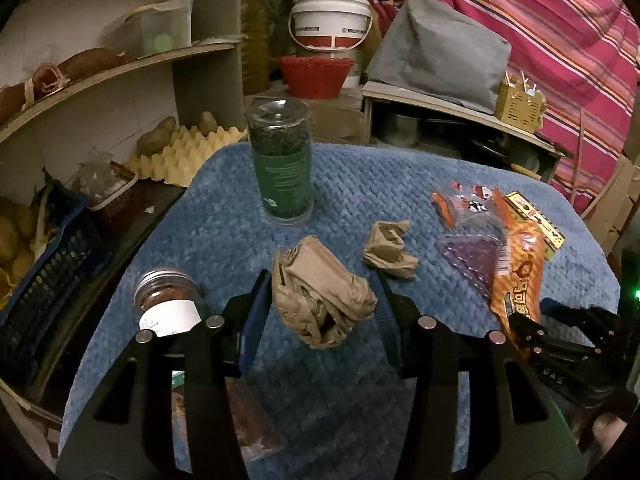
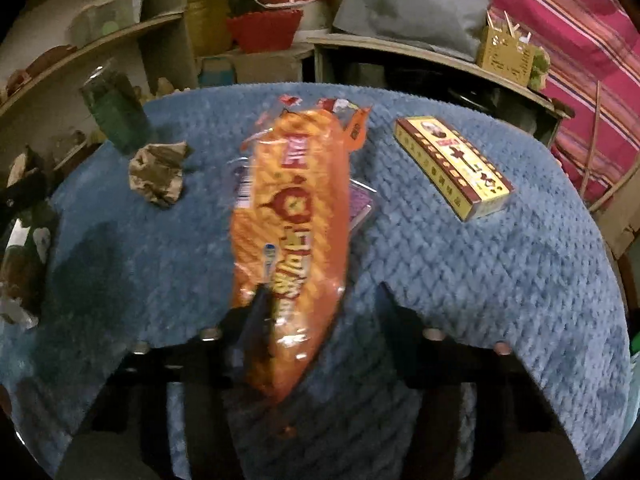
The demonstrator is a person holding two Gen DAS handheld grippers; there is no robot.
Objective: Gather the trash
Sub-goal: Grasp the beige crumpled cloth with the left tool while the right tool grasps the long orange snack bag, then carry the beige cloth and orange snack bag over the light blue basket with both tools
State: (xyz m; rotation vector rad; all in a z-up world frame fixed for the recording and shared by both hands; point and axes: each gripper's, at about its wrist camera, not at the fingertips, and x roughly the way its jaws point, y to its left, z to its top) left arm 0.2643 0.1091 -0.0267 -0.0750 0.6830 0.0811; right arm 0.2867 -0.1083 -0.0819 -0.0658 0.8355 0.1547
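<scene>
A large crumpled brown paper ball [image 1: 320,296] sits between the fingers of my left gripper [image 1: 320,300], which is closed on it above the blue cloth [image 1: 224,216]. A smaller crumpled paper ball [image 1: 390,250] lies further back; it also shows in the right wrist view [image 2: 160,174]. My right gripper [image 2: 320,304] holds an orange snack wrapper [image 2: 294,240] lifted off the cloth; the same wrapper [image 1: 518,280] and right gripper [image 1: 560,332] show at the right of the left wrist view. A purple clear wrapper [image 1: 474,258] lies on the cloth.
A tall jar of green herbs [image 1: 282,160] stands at the back of the cloth, a small metal-lidded jar [image 1: 168,304] at the left. A yellow box [image 2: 452,166] lies at the right. Shelves, an egg tray [image 1: 184,152] and a blue crate [image 1: 44,280] border the left.
</scene>
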